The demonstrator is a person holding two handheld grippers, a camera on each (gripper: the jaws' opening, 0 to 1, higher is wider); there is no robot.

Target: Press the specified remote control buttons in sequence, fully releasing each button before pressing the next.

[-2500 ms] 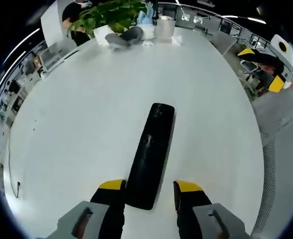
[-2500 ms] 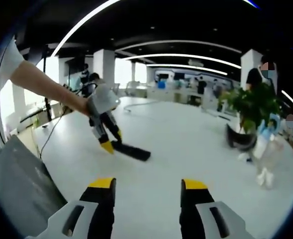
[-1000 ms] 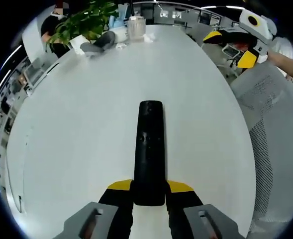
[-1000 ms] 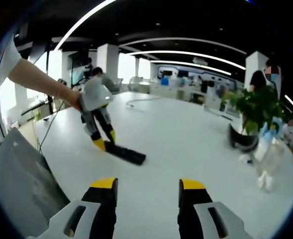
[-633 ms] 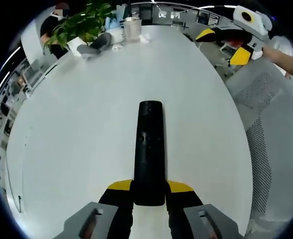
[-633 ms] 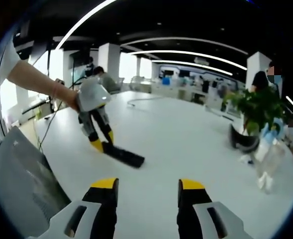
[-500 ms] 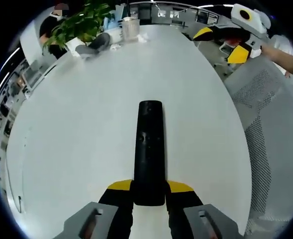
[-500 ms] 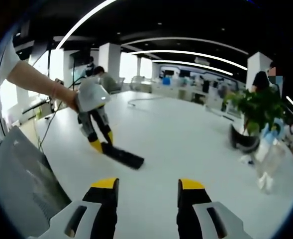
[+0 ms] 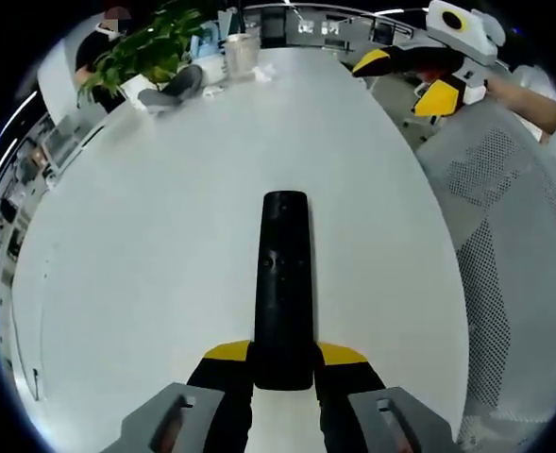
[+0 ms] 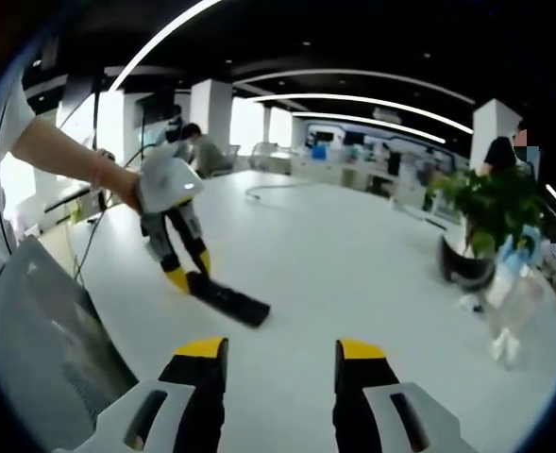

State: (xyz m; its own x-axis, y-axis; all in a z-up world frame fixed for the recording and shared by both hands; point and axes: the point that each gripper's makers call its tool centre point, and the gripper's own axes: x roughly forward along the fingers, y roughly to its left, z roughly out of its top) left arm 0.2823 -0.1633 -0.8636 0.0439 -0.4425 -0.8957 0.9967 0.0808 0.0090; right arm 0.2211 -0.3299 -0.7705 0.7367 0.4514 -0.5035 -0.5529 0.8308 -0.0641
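Left gripper (image 9: 283, 354) clamped on black remote control (image 9: 283, 283).
Lying flat on white table (image 9: 145, 236), near end pinched between yellow tips. Right gripper (image 10: 270, 349) held apart, above table edge; potted plant (image 10: 490, 212) far side.

My left gripper view looks steeply down along my jaws at the white table (image 9: 145, 245), close above the black remote (image 9: 283, 283) lying lengthwise ahead, and faces the far end where the potted plant (image 9: 141, 52) stands. My right gripper view sits farther back and lower, looking across the table (image 10: 353, 255) from its side. Both views share the tabletop, the remote (image 10: 226, 299) and the plant (image 10: 490, 203); each also catches my other gripper.
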